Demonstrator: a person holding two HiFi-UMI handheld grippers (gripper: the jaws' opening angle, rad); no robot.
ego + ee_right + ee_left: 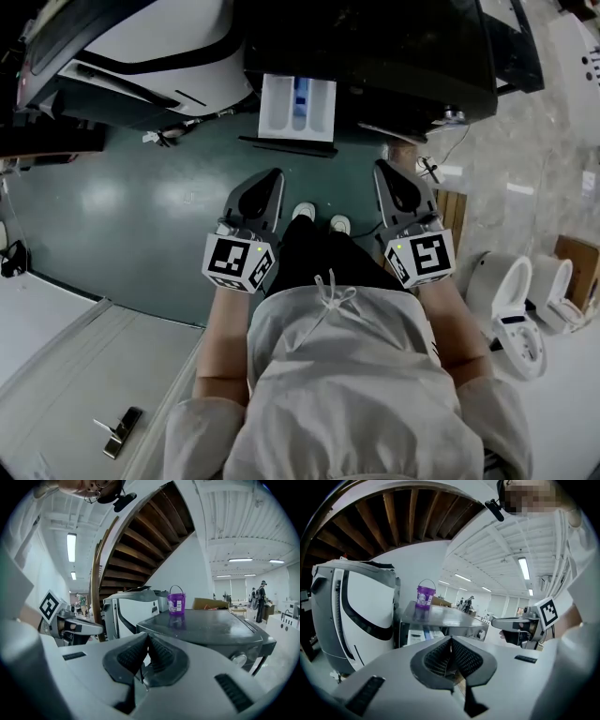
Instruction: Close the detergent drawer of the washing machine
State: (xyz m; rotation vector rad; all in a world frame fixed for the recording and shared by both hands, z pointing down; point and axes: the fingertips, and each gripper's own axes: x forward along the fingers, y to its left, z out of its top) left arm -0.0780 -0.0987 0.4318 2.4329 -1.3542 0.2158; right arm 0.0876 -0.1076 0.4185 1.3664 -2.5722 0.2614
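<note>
The dark washing machine stands ahead of me, and its white detergent drawer is pulled out toward me, with a blue insert inside. My left gripper is shut and empty, held a little short of the drawer and just left of it. To the drawer's right, at about the same distance, my right gripper is shut on nothing. In the left gripper view the drawer shows under the machine's grey lid. The right gripper view shows the machine's top beyond the shut jaws.
A purple bucket stands on the machine's far lid. A white and black appliance sits to the left of the machine. Toilets and wooden boxes stand at the right. People are far off in the hall.
</note>
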